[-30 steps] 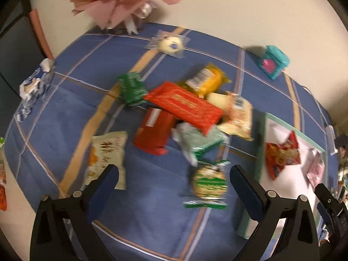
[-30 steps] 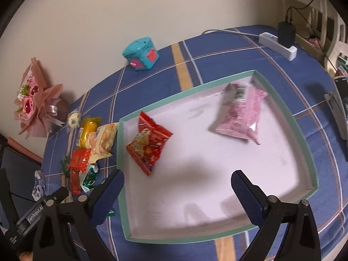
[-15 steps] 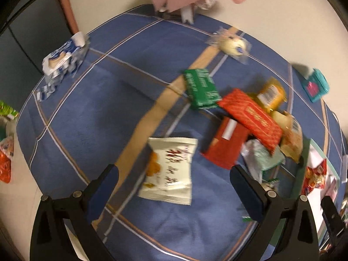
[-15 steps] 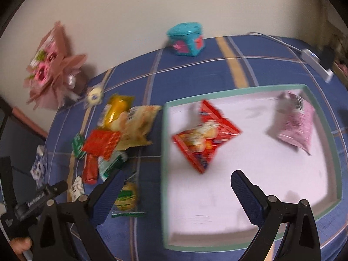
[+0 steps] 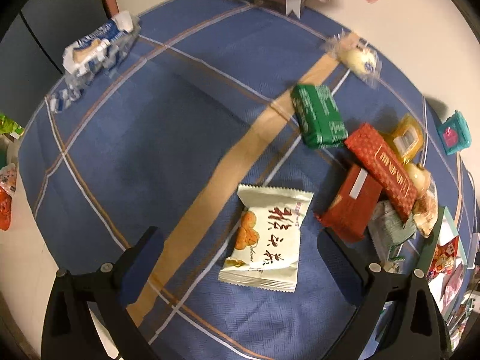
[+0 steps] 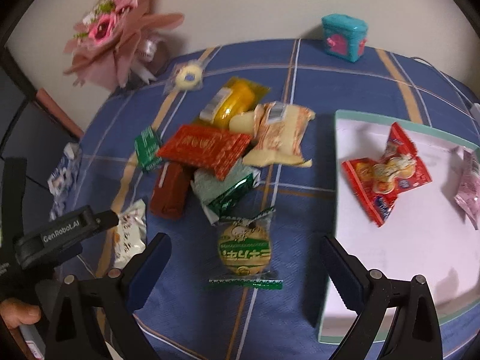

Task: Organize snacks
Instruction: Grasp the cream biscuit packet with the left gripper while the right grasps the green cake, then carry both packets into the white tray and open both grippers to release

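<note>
Between the released jaws of the left gripper (image 5: 240, 258), the white snack packet (image 5: 265, 241) is lying flat on the table (image 5: 135, 150); it is likely light, crinkly and slippery, so pinching across its short width is advisable.

The right gripper (image 6: 244, 265) is hanging open over the round green cookie pack (image 6: 244, 247).

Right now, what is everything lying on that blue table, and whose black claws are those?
Tablecloth: one, blue plaid.
Tray: one, white, green rim, right side.
Red snack bag: one, in tray.
Pink snack bag: one, in tray, right edge.
Round cookie pack: one, green-yellow, between right gripper's fingers.
White snack pack: one, between left gripper's fingers.
Snack pile: several, red, green, yellow, centre.
Teal box: one, by wall.
Pink bouquet: one, back left.
Left gripper: black, open.
Right gripper: black, open.
</note>
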The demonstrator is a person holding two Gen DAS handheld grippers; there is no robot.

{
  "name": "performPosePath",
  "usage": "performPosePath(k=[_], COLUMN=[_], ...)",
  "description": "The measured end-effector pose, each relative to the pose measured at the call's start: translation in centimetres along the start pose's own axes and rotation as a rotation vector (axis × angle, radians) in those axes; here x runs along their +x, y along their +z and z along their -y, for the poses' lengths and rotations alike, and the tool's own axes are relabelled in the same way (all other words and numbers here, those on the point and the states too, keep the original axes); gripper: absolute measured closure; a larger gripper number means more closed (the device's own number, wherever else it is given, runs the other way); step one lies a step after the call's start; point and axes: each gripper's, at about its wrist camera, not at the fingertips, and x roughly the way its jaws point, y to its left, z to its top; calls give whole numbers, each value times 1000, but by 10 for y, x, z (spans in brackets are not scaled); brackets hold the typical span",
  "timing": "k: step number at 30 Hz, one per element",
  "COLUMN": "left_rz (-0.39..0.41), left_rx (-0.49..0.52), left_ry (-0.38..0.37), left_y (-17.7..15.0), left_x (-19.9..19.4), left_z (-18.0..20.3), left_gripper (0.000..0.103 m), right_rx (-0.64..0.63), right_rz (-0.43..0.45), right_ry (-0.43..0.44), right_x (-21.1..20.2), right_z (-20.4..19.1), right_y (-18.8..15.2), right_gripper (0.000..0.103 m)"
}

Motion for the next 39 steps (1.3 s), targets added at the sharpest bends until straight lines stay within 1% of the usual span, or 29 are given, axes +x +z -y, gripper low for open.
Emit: performPosePath(k=[4, 9, 10, 14, 18, 19, 20, 21, 22, 23, 24, 26, 28, 33, 39], left_rz=[-40, -85, -90, -102, -98, -95, -91, -84, -78, -72, -65, -52, -45, -42, 1], left_rx=[18, 48, 52, 71, 93, 97, 101, 106, 111, 117, 122, 132, 139, 142, 130], left_ry=[-1, 9, 13, 29, 52, 53, 50, 48, 49, 48, 46, 51, 58, 63, 48], left_y=[-2, -6, -7, -9, -14, -12, -12, -12, -11, -11, -11, -11, -11, -12, -7], left_x=[15, 33, 36, 46, 51, 52, 52, 51, 50, 49, 47, 45, 44, 43, 20], left_z=[6, 14, 14, 17, 19, 26, 28, 29, 31, 32, 34, 37, 38, 42, 41], left_gripper=[1, 1, 1, 3, 6, 8, 12, 14, 19, 25, 28, 46, 48, 50, 50], right_rx=[-34, -48, -50, -63, -95, -103, -110, -118, -119, -115, -107, -94, -89, -68, -42], right_rz=[-61, -96, -103, -130, -124, -121, -121, -115, -109, -106, -104, -105, -102, -104, -49], right_ry=[-32, -50, -54, -82, -111, -122, -134, -150, -157, -156, -150, -138, -139, -137, -108], right_x=[20, 35, 37, 47, 50, 50, 51, 51, 50, 50, 49, 48, 46, 42, 17], right_z=[-5, -7, -7, -7, -13, -14, -16, -17, -17, -18, -18, -15, -12, -4, 2], right_y=[-7, -13, -14, -19, -21, -22, -22, -22, -22, -21, -21, -20, -18, -9, -1], right_gripper=[3, 7, 9, 12, 15, 18, 20, 25, 33, 36, 41, 45, 51, 51, 51])
